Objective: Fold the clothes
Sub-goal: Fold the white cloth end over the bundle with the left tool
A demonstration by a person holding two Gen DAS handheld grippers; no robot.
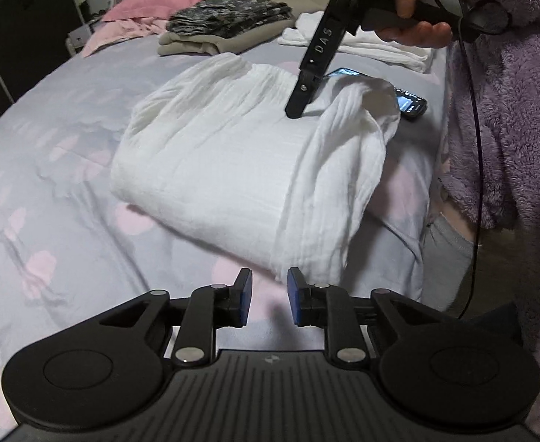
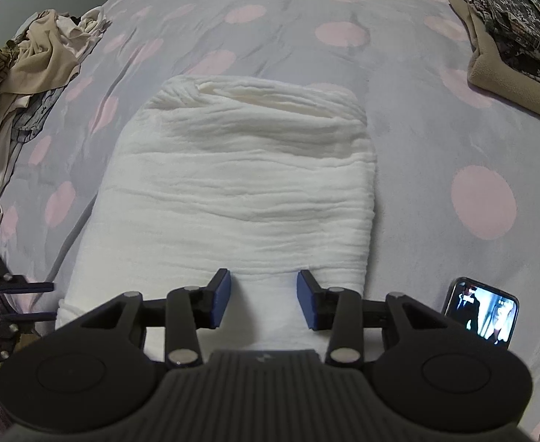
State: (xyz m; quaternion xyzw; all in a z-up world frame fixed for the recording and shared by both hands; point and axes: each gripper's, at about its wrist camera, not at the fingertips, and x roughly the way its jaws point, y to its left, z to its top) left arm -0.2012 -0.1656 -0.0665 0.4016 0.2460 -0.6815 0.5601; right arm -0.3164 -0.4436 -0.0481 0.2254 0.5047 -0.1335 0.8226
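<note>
Left hand-held gripper sits low over the bed, jaws part open with nothing in them, the folded white garment just ahead. Right hand-held gripper is angled steeply down from the person's hand, tips on the garment's top, jaws wider and empty. Phone lies just right of it.

The folded garment is plain white with a fine crinkled rib. The bedsheet under it is pale lavender-grey with pink polka dots. At two o'clock, a dark floral-print stack lies on beige fleece. Both tools have blue pads on black frames. The sleeve is fluffy lilac.
</note>
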